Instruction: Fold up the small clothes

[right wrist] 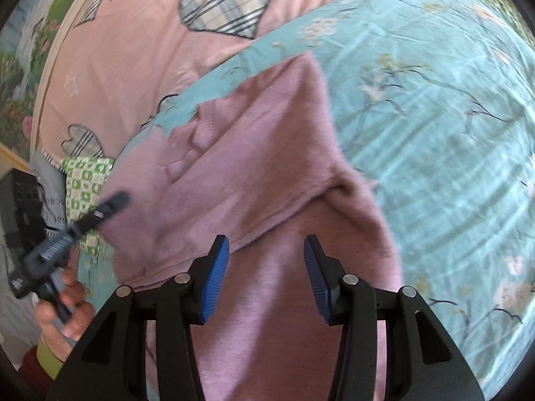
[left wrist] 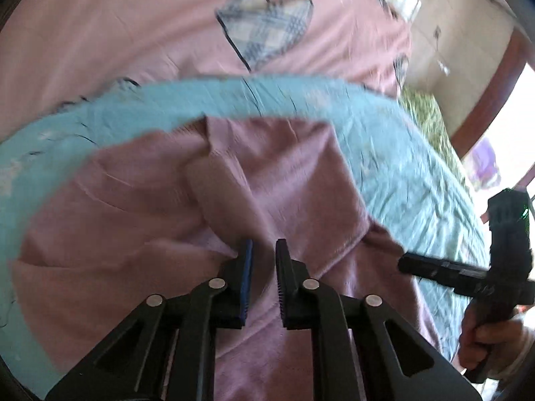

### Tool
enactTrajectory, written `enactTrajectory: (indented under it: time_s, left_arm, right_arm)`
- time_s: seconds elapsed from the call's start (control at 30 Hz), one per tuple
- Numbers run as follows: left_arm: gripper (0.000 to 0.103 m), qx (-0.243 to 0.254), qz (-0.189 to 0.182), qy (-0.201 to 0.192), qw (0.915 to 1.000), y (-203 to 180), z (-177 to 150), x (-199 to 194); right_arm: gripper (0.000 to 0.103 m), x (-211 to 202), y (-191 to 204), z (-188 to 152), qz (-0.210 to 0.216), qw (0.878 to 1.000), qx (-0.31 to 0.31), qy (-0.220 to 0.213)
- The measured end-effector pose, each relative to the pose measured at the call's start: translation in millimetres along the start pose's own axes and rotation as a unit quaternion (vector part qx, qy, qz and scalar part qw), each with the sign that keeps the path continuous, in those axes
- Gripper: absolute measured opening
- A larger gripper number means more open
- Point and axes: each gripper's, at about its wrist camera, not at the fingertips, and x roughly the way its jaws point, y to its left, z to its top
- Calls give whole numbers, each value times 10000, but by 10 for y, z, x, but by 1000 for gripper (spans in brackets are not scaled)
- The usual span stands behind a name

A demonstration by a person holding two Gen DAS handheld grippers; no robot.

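Observation:
A mauve-pink knitted sweater (left wrist: 267,183) (right wrist: 267,167) lies partly folded on a teal floral sheet (left wrist: 401,167) (right wrist: 434,100), one flap laid over its body. My left gripper (left wrist: 264,254) hovers over the sweater with a narrow gap between its pads; only the cloth lying beneath shows through, and nothing looks pinched. In the right wrist view it (right wrist: 117,200) is blurred at the sweater's left edge, held by a hand (right wrist: 67,300). My right gripper (right wrist: 265,250) stands open above the sweater's lower part with nothing between its fingers. The left wrist view shows it (left wrist: 404,264) beside the sweater's right edge.
A pink quilt with plaid hearts (left wrist: 133,33) (right wrist: 133,50) lies beyond the teal sheet. A green-and-white checked cloth (right wrist: 87,180) and a dark box (right wrist: 20,197) sit at the left. A wall and a doorway (left wrist: 468,67) are off to the right.

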Motion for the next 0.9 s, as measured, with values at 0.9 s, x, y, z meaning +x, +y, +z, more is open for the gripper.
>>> enactTrajectory:
  time_s: [0.9]
  left_arm:
    - [58,-1942,2363,650,9498,1784,-1547,-532]
  right_arm:
    - [8,1607,693,849,792,9903,-218,1123]
